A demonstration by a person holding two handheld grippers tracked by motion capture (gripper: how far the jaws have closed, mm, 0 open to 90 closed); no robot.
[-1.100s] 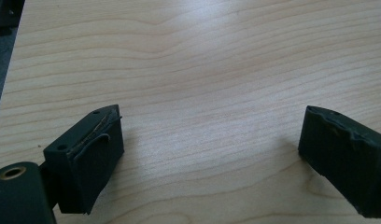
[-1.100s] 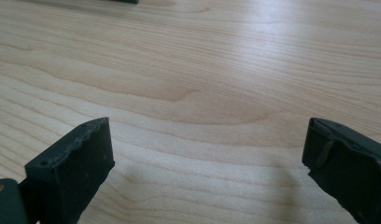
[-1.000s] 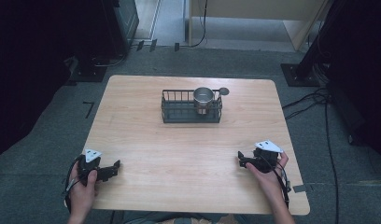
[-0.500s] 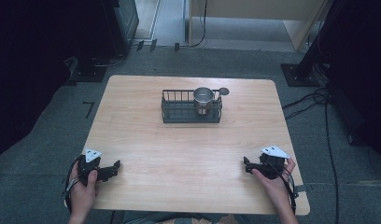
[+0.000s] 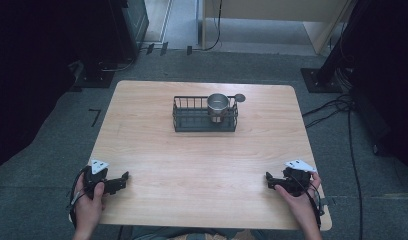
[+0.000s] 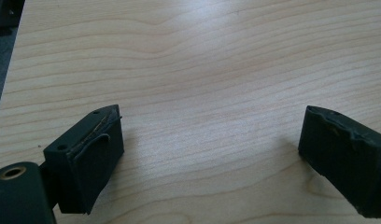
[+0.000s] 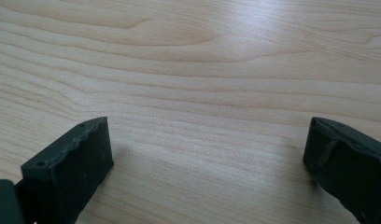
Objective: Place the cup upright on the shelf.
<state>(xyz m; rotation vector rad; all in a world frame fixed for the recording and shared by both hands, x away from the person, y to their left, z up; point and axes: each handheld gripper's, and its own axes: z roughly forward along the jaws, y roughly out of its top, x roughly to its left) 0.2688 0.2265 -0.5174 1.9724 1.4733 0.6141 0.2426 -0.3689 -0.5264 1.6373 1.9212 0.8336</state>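
The left black two-jaw gripper rests low over the near left corner of the light wood-grain table, held in the person's left hand. A grey three-cornered plate sits on top of its body. In the left gripper view, its jaws are spread wide, with bare wood between them and nothing clamped.

At the far centre of the table stands a black rectangular wire basket. A round polished metal cup stands upright in the right end of the basket, its open mouth facing up. A small round grey disc lies just past the far right corner of the basket, close to the cup rim; whether it joins the cup cannot be determined. Basket and cup are well apart from both grippers.

The right black two-jaw gripper sits at the near right corner of the table, held in the person's right hand. Its jaws have just been opening further. In the right gripper view they are spread wide, with bare wood between them.
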